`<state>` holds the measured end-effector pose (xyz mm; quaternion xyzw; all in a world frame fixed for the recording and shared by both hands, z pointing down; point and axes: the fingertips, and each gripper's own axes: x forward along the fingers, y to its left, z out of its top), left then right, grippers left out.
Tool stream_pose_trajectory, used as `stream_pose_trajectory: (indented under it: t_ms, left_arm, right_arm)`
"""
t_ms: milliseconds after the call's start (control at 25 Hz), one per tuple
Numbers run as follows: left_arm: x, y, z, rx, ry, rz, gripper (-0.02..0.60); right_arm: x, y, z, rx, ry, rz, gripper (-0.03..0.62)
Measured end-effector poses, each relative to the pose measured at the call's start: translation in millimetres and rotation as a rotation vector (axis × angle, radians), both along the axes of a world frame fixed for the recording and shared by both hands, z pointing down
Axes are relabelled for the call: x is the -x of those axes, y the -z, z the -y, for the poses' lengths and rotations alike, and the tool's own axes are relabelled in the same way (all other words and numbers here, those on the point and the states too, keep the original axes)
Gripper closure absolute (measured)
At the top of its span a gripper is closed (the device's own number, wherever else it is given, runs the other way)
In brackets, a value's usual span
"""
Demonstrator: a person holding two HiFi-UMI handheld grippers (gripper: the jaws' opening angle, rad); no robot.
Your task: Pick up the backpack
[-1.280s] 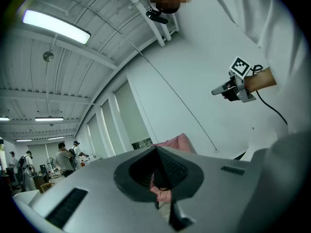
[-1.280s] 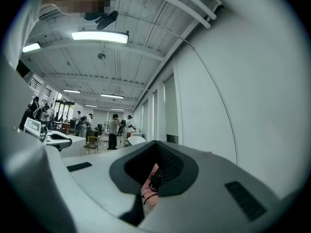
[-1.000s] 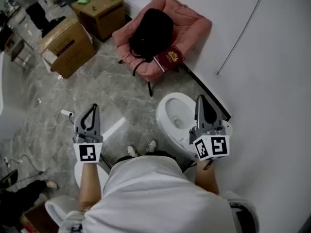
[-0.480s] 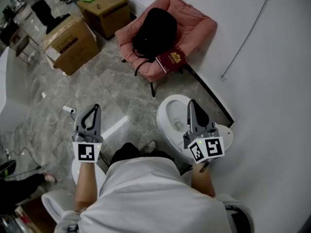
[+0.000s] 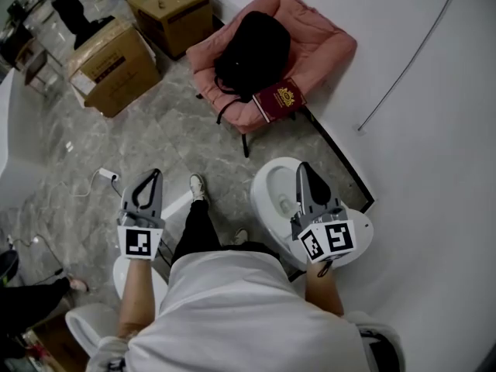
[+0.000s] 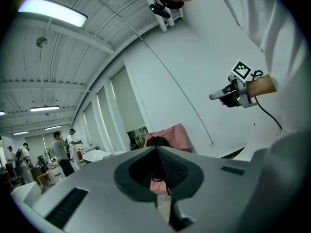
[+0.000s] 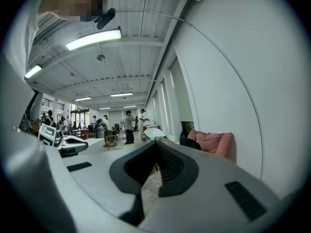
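Seen from above, a person in a white shirt holds a gripper in each hand above a grey marble floor [image 5: 155, 130]. One foot in a white shoe [image 5: 198, 185] is set forward.

The left gripper [image 5: 153, 175] has its jaws pressed together with nothing between them. The right gripper [image 5: 304, 169] also has its tips meeting and is empty. Each carries a cube with black-and-white square markers.

The black backpack [image 5: 252, 53] lies well ahead of both grippers on the seat of a pink chair [image 5: 325, 45], toward its back. A maroon booklet [image 5: 280, 99] with a gold emblem rests at the seat's front edge, touching the backpack; its lettering is too small to read.

Two cardboard boxes [image 5: 108, 64] stand left of the chair, and their printing is illegible. A white rounded fixture [image 5: 275, 196] sits below the right gripper.
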<state>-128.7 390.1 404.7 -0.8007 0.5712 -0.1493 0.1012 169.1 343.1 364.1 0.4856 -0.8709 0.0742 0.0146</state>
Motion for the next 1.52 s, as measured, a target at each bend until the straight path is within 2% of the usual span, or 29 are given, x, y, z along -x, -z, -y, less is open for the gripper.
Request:
stream_pose_trajectory:
  t_ms: [160, 280, 360, 480, 640, 800, 880, 1040, 1280, 1520]
  left_arm:
    - [12, -18, 60, 0.022, -0.050, -0.039, 0.565]
    - [34, -25, 119, 0.018, -0.096, -0.029, 0.565]
    - [60, -21, 159, -0.003, -0.092, -0.047, 0.565]
    - [110, -27, 208, 0.004, -0.054, -0.113, 0.565]
    - [164, -42, 252, 0.045, -0.052, -0.135, 0.565]
    - [198, -66, 287, 0.091, -0.073, -0.127, 0.565]
    - [209, -74, 299, 0.120, -0.070, -0.146, 0.565]
    - [205, -77, 319, 0.142, -0.094, -0.152, 0.565]
    - [172, -58, 350, 0.060, -0.102, -0.166, 0.565]
    - [129, -50, 393, 0.097, -0.132, -0.160, 0.565]
  right_arm:
    - [18, -9, 42, 0.021, -0.041, -0.024, 0.572]
    - [42, -13, 88, 0.034, -0.079, -0.027, 0.572]
    - [73, -12, 124, 0.040, -0.069, -0.040, 0.574]
    - [132, 0, 168, 0.045, 0.005, -0.050, 0.573]
    - [191, 13, 209, 0.069, 0.038, -0.059, 0.572]
    - [224, 11, 239, 0.085, 0.033, -0.111, 0.572]
    - [232, 12, 245, 0.086, 0.033, -0.152, 0.572]
    - [234, 17, 258, 0.079, 0.021, -0.162, 0.572]
    - [216, 17, 282, 0.066, 0.001, -0.140, 0.572]
    - [181, 15, 327, 0.061, -0.005, -0.094, 0.572]
